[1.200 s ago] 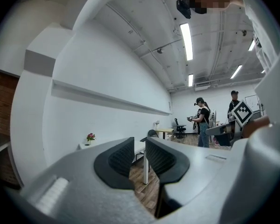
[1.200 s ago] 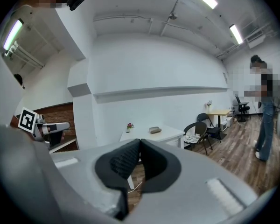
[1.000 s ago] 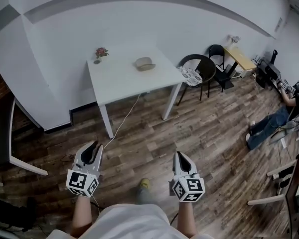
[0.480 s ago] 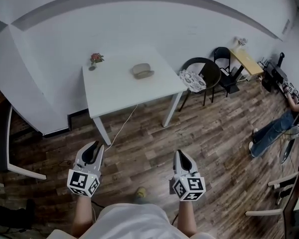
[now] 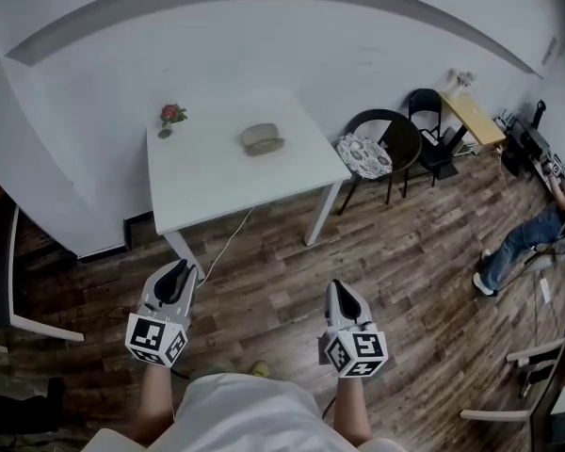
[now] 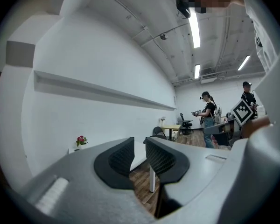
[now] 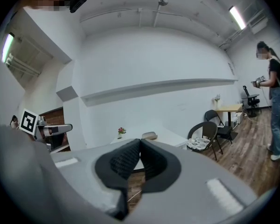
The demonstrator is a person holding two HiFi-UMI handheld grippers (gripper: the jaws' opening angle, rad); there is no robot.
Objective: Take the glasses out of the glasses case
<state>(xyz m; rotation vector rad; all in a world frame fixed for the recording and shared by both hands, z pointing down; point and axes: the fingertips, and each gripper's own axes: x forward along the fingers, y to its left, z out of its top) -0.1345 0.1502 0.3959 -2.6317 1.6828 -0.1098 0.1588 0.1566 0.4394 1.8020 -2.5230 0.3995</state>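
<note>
A closed beige glasses case [image 5: 263,139] lies on the white table [image 5: 217,177] ahead of me, and it also shows small in the right gripper view [image 7: 149,135]. Both grippers hang over the wooden floor, well short of the table. My left gripper [image 5: 180,271] [image 6: 140,143] has its jaws a narrow gap apart with nothing between them. My right gripper [image 5: 337,290] [image 7: 140,142] has its pads pressed together and holds nothing. No glasses are visible.
A small pot of pink flowers [image 5: 170,116] stands at the table's far left corner. A black chair with a patterned cushion [image 5: 375,151] sits right of the table. A cable [image 5: 228,243] trails under it. A person [image 5: 537,229] is far right.
The table has drawn closer and shifted left in the head view as I step forward. Both grippers keep their pose and jaw state.
</note>
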